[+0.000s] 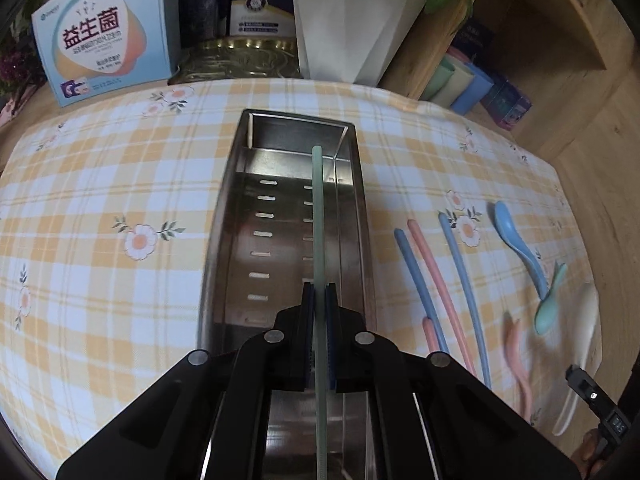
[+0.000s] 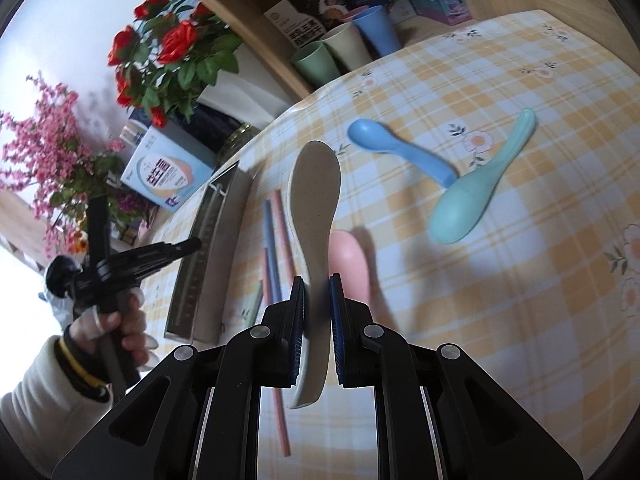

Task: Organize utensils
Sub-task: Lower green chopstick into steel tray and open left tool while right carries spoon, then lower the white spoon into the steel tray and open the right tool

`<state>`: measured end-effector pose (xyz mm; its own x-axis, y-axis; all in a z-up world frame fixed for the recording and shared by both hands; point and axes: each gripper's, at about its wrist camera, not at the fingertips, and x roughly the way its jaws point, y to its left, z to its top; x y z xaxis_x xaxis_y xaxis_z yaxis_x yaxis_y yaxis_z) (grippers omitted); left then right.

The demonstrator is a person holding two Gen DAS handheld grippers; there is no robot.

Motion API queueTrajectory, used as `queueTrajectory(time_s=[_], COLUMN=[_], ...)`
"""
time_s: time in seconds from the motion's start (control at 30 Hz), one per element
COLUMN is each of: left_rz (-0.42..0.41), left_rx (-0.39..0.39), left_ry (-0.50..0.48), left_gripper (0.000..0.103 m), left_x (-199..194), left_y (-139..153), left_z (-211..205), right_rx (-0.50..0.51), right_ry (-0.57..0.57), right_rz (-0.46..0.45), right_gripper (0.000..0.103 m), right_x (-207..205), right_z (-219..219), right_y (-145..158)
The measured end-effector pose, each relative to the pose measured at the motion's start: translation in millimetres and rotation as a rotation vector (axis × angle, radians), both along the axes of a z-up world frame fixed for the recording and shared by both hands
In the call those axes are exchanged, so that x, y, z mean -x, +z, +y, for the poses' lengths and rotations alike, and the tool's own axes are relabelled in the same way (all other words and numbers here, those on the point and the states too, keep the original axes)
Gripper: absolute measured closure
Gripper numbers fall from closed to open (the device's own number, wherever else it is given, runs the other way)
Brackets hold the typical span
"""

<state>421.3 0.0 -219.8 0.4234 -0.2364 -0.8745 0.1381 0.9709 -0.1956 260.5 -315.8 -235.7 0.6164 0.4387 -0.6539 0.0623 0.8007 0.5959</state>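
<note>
Green plastic sits nearest me: the left tongs (image 1: 319, 292) are clamped on a pale green chopstick (image 1: 318, 216), pads pressed flat on both sides with no gap showing, and the stick runs forward along the length of the steel tray (image 1: 224, 216), its far tip up near the tray's back wall. From the left wrist view I judge it is hanging above the slotted floor, not resting on it, though I cannot tell how high. To do this step well I would keep the stick parallel to the long walls, lower it until it lies flat, and only then ease my grip, so it does not bounce or end up propped on the rim. My right tongs (image 2: 318, 280) are clenched on a speckled beige spoon (image 2: 314, 200), gripped at the narrow waist of the handle, bowl pointing away and lifted off the surface (image 2: 520, 280); the hold looks slightly skewed, so I would carry it slowly and level. Just under it lies a pink spoon (image 2: 349, 264). Beside the tray, on the checked cloth, wait blue and pink chopsticks (image 1: 436, 280). Farther right lie a blue spoon (image 2: 400, 148) and a teal spoon (image 2: 468, 204), touching or overlapping where their handles cross. Beyond the tray stand a box (image 1: 104, 32) and a white flower pot (image 1: 352, 28), well apart from my work.
</note>
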Motion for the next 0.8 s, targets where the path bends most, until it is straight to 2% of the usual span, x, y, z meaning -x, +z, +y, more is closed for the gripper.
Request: queueTrajectory(time_s=[0.2,0.33,0.4,0.47,0.5,0.53,0.63,0.8], left_rz=[0.037,0.018,-0.009,-0.051,-0.086,-0.107,-0.159,-0.176], left_rx=[-0.008,-0.006,-0.005,-0.015,-0.024,-0.031,-0.039,-0.063], left_ry=[-0.003,-0.022,-0.037,-0.053,-0.065,-0.072,-0.075,-0.044], left_gripper=[0.097,0.093,0.081,0.057,0.051,0.038,0.015,0.006], left_x=[-15,-13,-9,-2,5,9,25,43], left_y=[-15,-9,1,13,22,28,44,53], left_z=[-4,-1,1,2,5,7,20,51], right_rx=[0.010,0.021,0.030,0.042,0.047,0.051,0.075,0.113], right_ry=[-0.014,-0.006,0.005,0.017,0.025,0.035,0.065,0.142], right_rz=[0.014,0.026,0.028,0.032,0.034,0.035,0.043,0.054], right_gripper=[0.091,0.091,0.091,0.091,0.091,0.091,0.091,0.091], right_x=[-3,-7,-10,-14,-17,-21,-32,-60], right_z=[-6,0,5,12,16,21,38,80], right_y=[1,3,5,8,10,12,17,26])
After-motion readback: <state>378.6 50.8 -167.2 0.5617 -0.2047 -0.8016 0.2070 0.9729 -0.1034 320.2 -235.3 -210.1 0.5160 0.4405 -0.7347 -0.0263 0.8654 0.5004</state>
